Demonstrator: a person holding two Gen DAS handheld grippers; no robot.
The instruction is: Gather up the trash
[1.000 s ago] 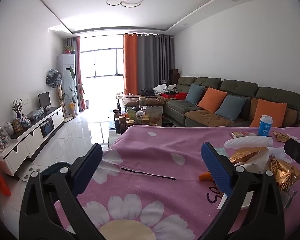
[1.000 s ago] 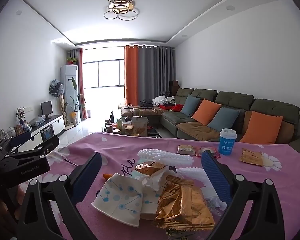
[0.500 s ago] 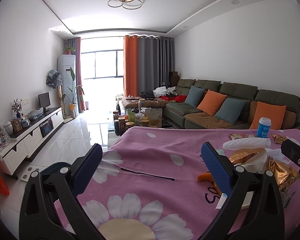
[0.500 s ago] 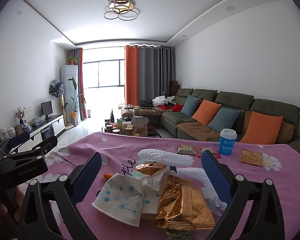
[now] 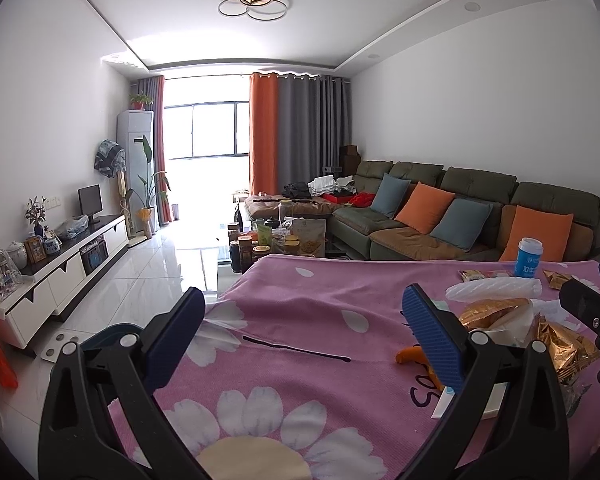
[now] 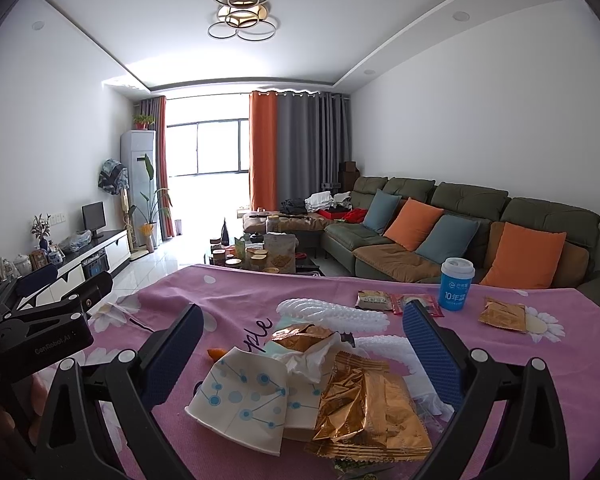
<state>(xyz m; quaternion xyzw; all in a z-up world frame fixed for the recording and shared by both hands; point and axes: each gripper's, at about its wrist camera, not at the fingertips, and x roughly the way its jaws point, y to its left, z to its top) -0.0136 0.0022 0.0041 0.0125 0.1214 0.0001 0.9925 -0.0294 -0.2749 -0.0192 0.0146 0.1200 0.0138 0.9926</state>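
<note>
Nearest of all, the right gripper (image 6: 302, 344) hangs with its blue pads spread wide and nothing between them, poised just over the heap of trash on the pink flowered tablecloth (image 6: 560, 372). That heap serves as the landmark. At its near edge lie a crushed paper cup (image 6: 240, 398) with a blue dot pattern and a gold foil wrapper (image 6: 370, 416), touching each other, with crumpled white tissue (image 6: 312, 360) and a second gold wrapper (image 6: 300, 338) piled just behind them. A small orange scrap (image 6: 214, 354) peeks out at the heap's left side.

Left of the heap, the left gripper (image 5: 300, 334) is likewise spread wide and empty, over bare cloth, near a thin black stick (image 5: 296, 350) lying flat on it.

Behind the heap lies a ribbed white plastic piece (image 6: 332, 312). Farther back stand two small snack packets (image 6: 374, 300), touching, then an upright blue paper cup (image 6: 456, 284) with a white lid, and off to the heap's far right a lone gold sachet (image 6: 504, 314). Beyond the table sits a green sofa (image 6: 480, 204) with orange and blue cushions.

By my reading, collecting has barely begun: neither gripper holds anything, and every piece still lies on the cloth. A dark blue rim (image 5: 108, 334) shows below the table's left edge in the left view; it may be a bin, though I cannot tell. The heap looks like the first target, the scattered packets the remainder.
</note>
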